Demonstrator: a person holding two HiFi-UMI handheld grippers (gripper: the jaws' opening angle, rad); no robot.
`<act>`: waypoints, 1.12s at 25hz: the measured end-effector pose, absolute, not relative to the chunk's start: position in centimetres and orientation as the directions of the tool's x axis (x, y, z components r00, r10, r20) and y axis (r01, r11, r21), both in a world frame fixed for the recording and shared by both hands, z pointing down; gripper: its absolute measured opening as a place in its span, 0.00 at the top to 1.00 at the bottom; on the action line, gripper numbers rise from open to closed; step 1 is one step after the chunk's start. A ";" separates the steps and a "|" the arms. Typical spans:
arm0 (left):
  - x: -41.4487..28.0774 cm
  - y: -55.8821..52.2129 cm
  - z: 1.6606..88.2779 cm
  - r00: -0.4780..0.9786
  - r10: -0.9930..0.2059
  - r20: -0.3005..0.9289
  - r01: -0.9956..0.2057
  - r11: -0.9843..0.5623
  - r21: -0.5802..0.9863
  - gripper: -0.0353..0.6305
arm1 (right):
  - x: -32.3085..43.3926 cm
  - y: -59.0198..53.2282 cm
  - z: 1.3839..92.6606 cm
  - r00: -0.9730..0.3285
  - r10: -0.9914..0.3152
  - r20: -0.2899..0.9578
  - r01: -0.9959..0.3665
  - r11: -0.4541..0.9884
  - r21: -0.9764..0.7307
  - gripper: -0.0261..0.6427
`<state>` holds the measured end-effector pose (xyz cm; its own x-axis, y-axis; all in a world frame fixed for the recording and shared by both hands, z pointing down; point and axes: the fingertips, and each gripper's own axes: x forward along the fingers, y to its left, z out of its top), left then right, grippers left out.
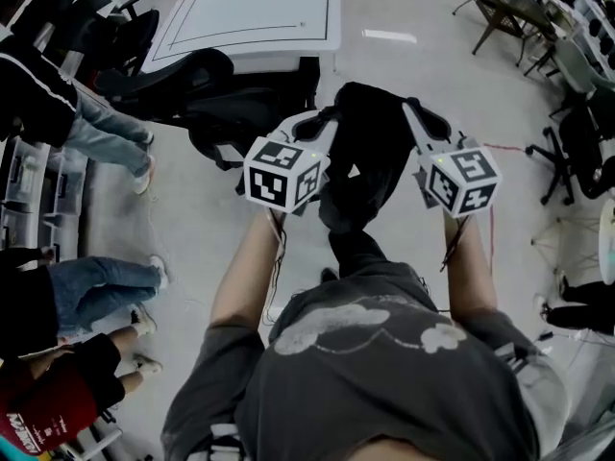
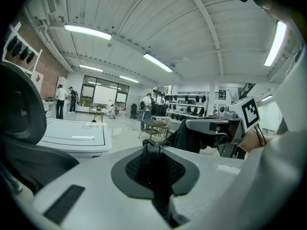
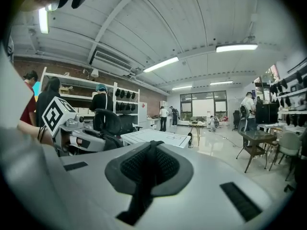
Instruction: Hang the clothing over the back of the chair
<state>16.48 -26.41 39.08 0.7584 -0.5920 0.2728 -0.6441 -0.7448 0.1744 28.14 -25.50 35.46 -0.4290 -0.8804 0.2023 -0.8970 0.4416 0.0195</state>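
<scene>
The left tongs (image 2: 153,150) and right tongs (image 3: 149,150) are each clenched on the black fabric garment (image 1: 365,152), which hangs spread between them in mid-air. The black office chair (image 1: 187,94) stands apart at ten o'clock, by the white worktop (image 1: 250,17). The pick-up looks done. Carrying and draping over the back remain.

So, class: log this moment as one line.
left gripper: shut on garment | right gripper: shut on garment | garment: not yet on chair

A lab hall: white worktable (image 1: 245,12), office chairs (image 1: 168,80), wall shelving (image 3: 125,99).
</scene>
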 end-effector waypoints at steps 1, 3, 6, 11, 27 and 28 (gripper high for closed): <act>16.9 -27.6 39.1 0.760 -0.587 0.279 -0.641 -0.748 0.171 0.95 | 28.4 -26.7 35.3 -0.432 -0.880 0.195 -0.896 0.444 0.017 0.97; 17.8 -30.0 38.7 0.764 -0.576 0.291 -0.631 -0.760 0.152 0.95 | 28.7 -29.3 34.5 -0.444 -0.879 0.175 -0.892 0.453 0.012 0.97; 18.9 -33.8 37.4 0.773 -0.563 0.292 -0.614 -0.780 0.122 0.95 | 28.8 -33.2 32.7 -0.470 -0.872 0.133 -0.880 0.475 0.004 0.97; 19.3 -39.8 34.3 0.763 -0.592 0.260 -0.627 -0.775 0.077 0.95 | 28.5 -38.6 29.0 -0.532 -0.846 0.039 -0.846 0.533 0.026 0.97; 9.7 -54.5 29.0 0.479 -0.836 0.268 -0.865 -0.501 -0.015 0.95 | 21.4 -51.1 23.6 -0.737 -0.668 -0.107 -0.674 0.738 0.031 0.97; 9.0 -54.9 28.9 0.469 -0.839 0.274 -0.872 -0.490 -0.006 0.95 | 20.8 -51.5 23.6 -0.744 -0.659 -0.110 -0.664 0.747 0.019 0.97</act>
